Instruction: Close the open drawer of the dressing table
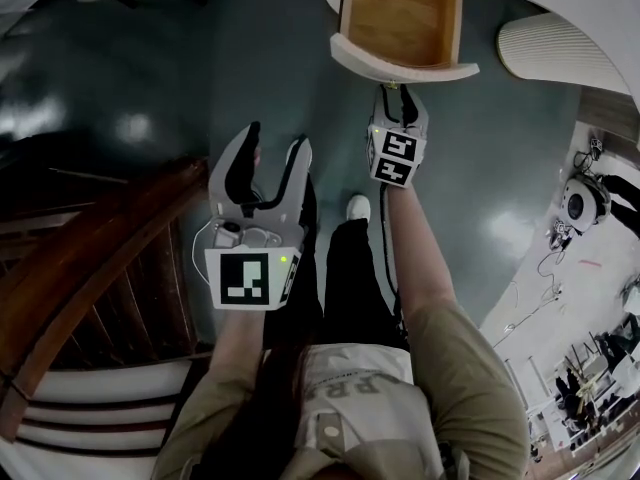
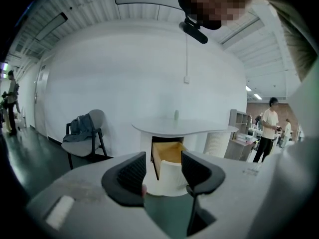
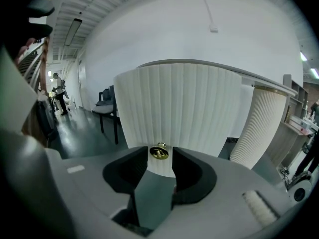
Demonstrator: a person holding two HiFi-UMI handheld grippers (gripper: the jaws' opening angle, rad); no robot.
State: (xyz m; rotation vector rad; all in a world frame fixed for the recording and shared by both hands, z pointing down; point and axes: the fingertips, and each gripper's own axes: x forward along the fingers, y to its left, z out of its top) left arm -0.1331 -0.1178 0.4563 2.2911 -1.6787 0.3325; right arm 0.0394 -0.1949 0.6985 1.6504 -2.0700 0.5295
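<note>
The dressing table's drawer (image 1: pixel 400 66) stands pulled out at the top of the head view, wooden inside and with a white fluted front. My right gripper (image 1: pixel 397 96) is right at that front. In the right gripper view its jaws stand to either side of the small brass knob (image 3: pixel 159 152), with a thin gap left, so the right gripper (image 3: pixel 159 159) is open around it. My left gripper (image 1: pixel 270 160) hangs open and empty to the left, well back from the drawer. The left gripper view looks between the jaws of the left gripper (image 2: pixel 163 171) at the drawer (image 2: pixel 168 156) under the table top (image 2: pixel 184 127).
A dark wooden stair rail (image 1: pixel 100 258) runs along the left. A white fluted pedestal (image 1: pixel 560 53) stands right of the drawer. Cables and equipment (image 1: pixel 580 203) lie on the floor at the right. A chair with a jacket (image 2: pixel 84 133) stands left of the table, and a person (image 2: pixel 269 128) stands far right.
</note>
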